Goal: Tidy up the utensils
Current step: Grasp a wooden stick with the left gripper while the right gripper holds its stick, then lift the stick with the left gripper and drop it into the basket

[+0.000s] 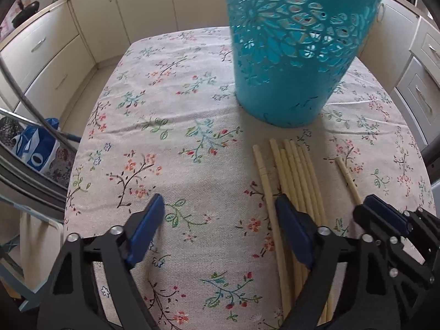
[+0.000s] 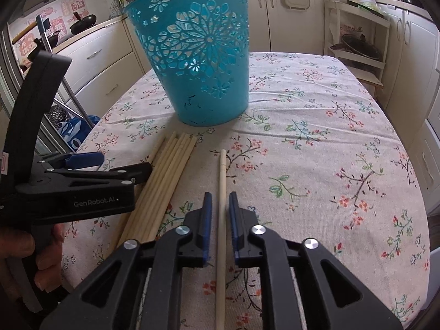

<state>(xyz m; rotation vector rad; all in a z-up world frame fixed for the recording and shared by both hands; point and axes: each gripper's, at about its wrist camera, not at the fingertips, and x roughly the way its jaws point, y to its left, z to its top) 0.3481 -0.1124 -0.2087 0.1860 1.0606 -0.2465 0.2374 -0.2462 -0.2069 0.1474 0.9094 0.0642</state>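
A teal cut-out bucket stands upright on the floral tablecloth. In front of it lies a bundle of several pale chopsticks, and one single chopstick lies apart to their right. My right gripper straddles that single chopstick; its jaws stand narrow, with a thin gap on each side, and the stick rests on the cloth. My left gripper is open wide just left of the bundle, its right finger over the sticks, holding nothing.
Cream kitchen cabinets surround the table. A blue bag and a metal rack sit on the floor to the left. A white shelf with a pan stands at the back right. A hand holds the left gripper.
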